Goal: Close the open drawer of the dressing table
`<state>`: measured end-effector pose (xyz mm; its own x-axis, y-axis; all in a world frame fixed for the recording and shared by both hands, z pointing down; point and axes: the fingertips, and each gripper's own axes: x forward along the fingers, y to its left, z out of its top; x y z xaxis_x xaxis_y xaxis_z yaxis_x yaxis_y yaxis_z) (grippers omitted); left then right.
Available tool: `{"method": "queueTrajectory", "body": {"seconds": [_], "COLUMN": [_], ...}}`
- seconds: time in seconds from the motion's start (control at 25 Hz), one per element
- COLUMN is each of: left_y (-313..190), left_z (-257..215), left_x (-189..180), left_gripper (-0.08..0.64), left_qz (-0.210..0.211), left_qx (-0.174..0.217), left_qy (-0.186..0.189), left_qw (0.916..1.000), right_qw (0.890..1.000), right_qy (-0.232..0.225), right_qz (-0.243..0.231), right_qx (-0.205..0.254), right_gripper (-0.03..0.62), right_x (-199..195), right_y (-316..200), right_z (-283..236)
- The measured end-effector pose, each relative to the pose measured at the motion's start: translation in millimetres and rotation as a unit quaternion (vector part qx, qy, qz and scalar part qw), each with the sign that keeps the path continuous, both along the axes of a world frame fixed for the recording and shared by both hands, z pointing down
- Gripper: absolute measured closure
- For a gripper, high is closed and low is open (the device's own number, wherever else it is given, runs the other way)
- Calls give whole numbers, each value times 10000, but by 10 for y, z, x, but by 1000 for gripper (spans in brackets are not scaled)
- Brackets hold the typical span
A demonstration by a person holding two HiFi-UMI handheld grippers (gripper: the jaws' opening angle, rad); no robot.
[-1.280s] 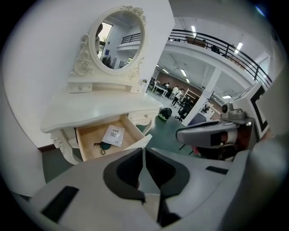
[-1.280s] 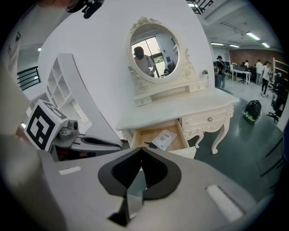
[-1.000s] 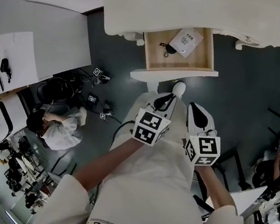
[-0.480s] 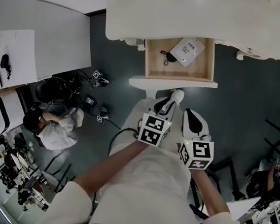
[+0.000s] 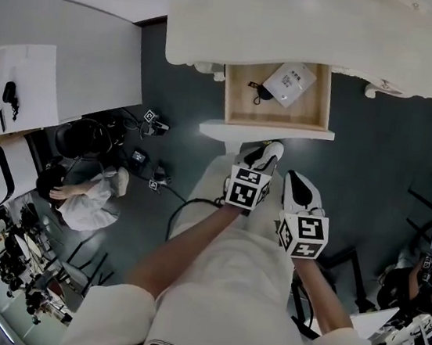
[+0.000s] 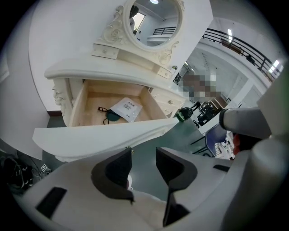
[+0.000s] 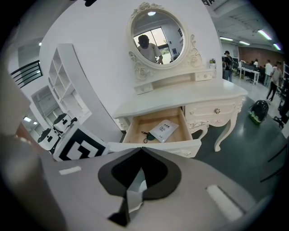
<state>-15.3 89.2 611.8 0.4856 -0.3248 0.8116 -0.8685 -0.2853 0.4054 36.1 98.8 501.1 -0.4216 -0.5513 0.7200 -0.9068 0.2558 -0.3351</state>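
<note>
The cream dressing table (image 5: 299,21) has its wooden drawer (image 5: 237,100) pulled out, with the white drawer front (image 5: 267,133) facing me. Inside lie a white packet (image 5: 289,83) and a small black item (image 5: 258,89). My left gripper (image 5: 264,152) hangs just in front of and below the drawer front (image 6: 104,135). Its jaws (image 6: 143,155) are opening with nothing between them. My right gripper (image 5: 294,178) is beside it, a little farther back, with its tips (image 7: 141,150) closed together on nothing. The right gripper view shows the drawer (image 7: 135,128) and the round mirror (image 7: 158,38) above it.
A white shelf unit (image 5: 50,51) stands to the left. A person (image 5: 78,197) crouches on the dark floor at the left among cables (image 5: 150,163) and gear. A curved table leg (image 7: 226,128) stands to the right of the drawer. Chairs (image 5: 355,257) are at the right.
My left gripper has sunk and come closer to the drawer front, and its jaws have gone from shut to apart. The right gripper has dropped slightly.
</note>
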Motion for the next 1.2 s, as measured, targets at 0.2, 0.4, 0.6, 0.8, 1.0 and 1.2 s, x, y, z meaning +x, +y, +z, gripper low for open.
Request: {"method": "queueTrajectory", "body": {"seconds": [0.2,0.4,0.6,0.8,1.0,1.2], "left_y": [4,-27,-24,-73,-90,-134], "left_z": [171,279,433,577,626,669], "left_x": [19,27,-6,-10,-89,-143], "left_gripper": [406,400,400,400,402,459], "left_qz": [62,110,-57,-209,-585,-857], "left_qx": [-43,-98,-374,-439,-620,-656], "left_qy": [-171,-320,-347,-435,-487,-584], "left_qw": [9998,9994,9987,9979,9952,9924], "right_qw": [10000,10000,10000,9999,9999,9999], "right_qy": [-20,-33,-44,-31,-33,27], "right_qz": [40,65,66,108,106,114], "right_qx": [-9,8,-19,-66,-9,-9], "right_gripper": [591,591,591,591,592,591], "right_x": [23,43,39,95,116,155], "right_y": [-18,-70,-46,-48,-66,-61], "right_z": [5,-11,-6,83,37,101]}}
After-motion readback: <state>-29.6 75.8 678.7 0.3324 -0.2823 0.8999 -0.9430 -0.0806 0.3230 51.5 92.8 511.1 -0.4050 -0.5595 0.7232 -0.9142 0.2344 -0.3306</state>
